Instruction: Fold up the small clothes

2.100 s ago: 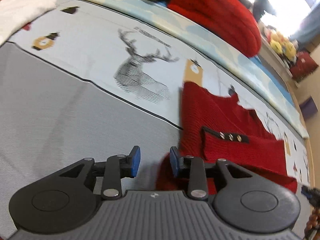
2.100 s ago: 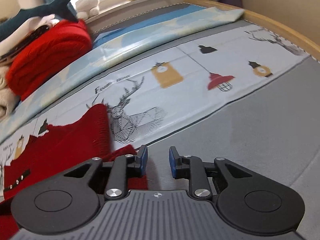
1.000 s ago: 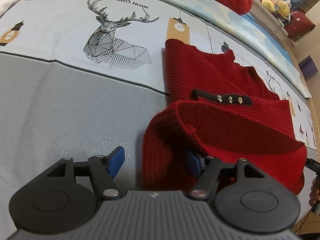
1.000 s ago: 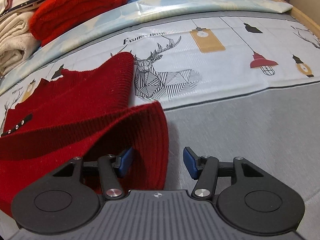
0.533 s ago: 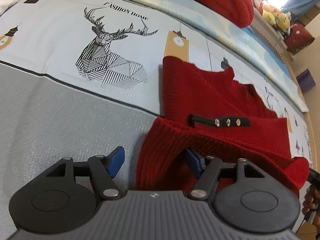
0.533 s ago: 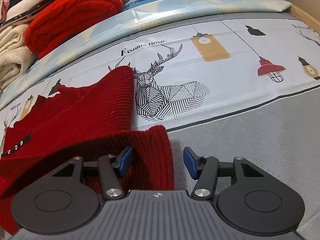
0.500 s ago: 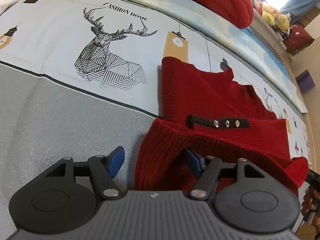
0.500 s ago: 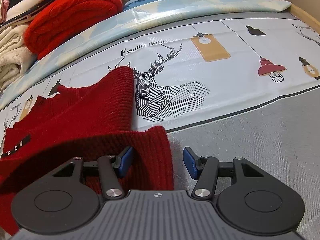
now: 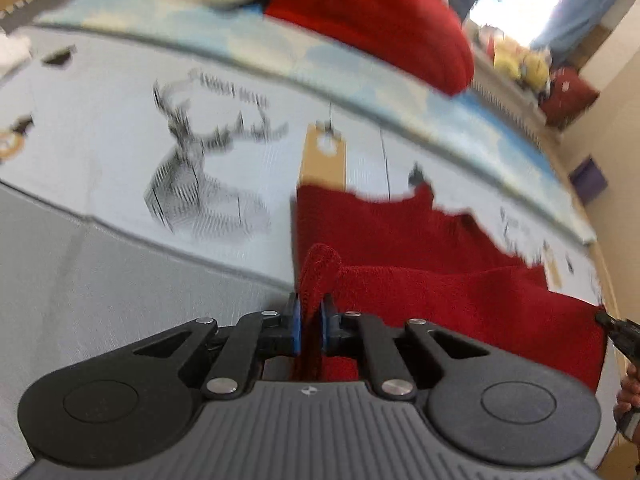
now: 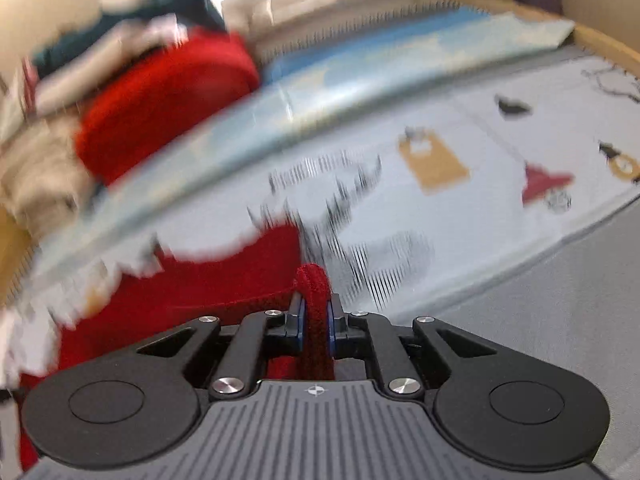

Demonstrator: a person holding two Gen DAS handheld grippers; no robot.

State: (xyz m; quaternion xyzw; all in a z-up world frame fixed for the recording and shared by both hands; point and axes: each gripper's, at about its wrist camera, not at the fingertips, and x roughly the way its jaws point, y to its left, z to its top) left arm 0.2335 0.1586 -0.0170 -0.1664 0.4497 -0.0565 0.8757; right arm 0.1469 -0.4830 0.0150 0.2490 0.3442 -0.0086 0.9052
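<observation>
A small red knitted sweater (image 9: 420, 248) lies on the printed bed sheet, its lower part folded up over itself. My left gripper (image 9: 308, 322) is shut on the sweater's left hem corner, a fold of red knit pinched between the blue pads. My right gripper (image 10: 316, 322) is shut on the right hem corner of the same sweater (image 10: 208, 280). Both views are blurred by motion. The black button tab seen earlier is hidden under the raised fold.
The sheet has a deer print (image 9: 204, 184) and lamp prints (image 10: 544, 184). A stack of folded clothes with a big red knit (image 9: 372, 12) lies at the far edge of the bed; it also shows in the right wrist view (image 10: 160, 100). A wooden bed frame (image 10: 608, 44) borders the right side.
Both grippers were open around the hem corners half a second ago; now both have shut on the red knit and are moving, lifting the hem forward over the sweater.
</observation>
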